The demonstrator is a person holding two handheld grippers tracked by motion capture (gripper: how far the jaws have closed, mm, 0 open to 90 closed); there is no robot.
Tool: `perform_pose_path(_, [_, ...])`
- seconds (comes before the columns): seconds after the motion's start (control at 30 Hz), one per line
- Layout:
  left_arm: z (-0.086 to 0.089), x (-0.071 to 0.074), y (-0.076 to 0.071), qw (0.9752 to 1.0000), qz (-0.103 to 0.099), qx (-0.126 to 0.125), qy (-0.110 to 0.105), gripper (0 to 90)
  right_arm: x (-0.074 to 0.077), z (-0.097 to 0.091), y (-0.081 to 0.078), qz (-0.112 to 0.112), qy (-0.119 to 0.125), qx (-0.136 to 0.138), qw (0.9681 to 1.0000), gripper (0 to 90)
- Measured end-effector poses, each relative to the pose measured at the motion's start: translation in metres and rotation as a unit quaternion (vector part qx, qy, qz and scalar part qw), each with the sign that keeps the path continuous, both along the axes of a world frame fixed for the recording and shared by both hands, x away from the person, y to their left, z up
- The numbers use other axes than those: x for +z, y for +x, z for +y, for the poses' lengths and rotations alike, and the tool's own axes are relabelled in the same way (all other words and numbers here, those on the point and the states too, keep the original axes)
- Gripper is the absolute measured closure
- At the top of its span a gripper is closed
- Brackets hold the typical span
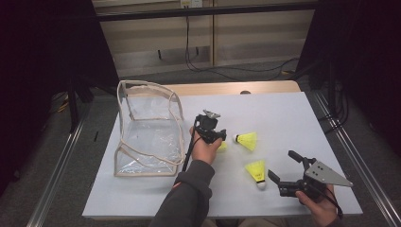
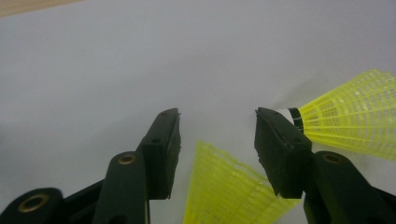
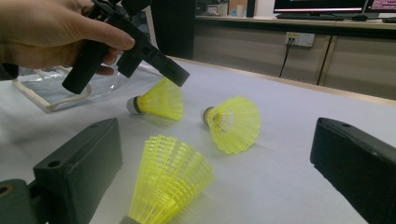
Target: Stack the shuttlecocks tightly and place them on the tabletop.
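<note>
Three yellow shuttlecocks lie on the white table top. My left gripper [image 1: 216,136] [image 2: 217,126] hovers low over the left shuttlecock [image 1: 222,146] [image 2: 229,191]. Its jaws are open on either side of the mesh skirt, and the left pad stands clear of it. The middle shuttlecock [image 1: 247,140] [image 2: 350,114] lies just to its right, cork toward the gripper. My right gripper [image 1: 283,166] [image 3: 219,158] rests near the front right edge, jaws wide open. The third shuttlecock [image 1: 257,172] [image 3: 168,182] lies on the table between them, untouched.
A clear plastic bag with beige trim [image 1: 142,85] stands open on the left part of the table [image 1: 283,113]. Beyond the table's edges, metal rails run along both sides. Cables hang at the back wall.
</note>
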State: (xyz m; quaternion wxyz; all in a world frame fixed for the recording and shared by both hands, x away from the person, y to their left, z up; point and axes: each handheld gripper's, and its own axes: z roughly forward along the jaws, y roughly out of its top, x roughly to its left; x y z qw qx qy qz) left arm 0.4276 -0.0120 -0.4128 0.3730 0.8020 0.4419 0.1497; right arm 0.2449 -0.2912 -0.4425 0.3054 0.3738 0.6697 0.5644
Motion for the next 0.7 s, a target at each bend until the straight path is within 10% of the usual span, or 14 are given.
perform_pose_path(0.43, [0.002,-0.006,-0.011,0.9993,0.029,0.014,-0.017,45.7,0.0,0.001,-0.001,0.0,-0.001,0.002,1.0,1.6])
perform_pose_path(0.7, [0.003,-0.007,-0.012,0.9992,0.039,0.002,-0.008,69.7,0.0,0.0,0.0,0.0,0.0,0.001,1.0,1.6])
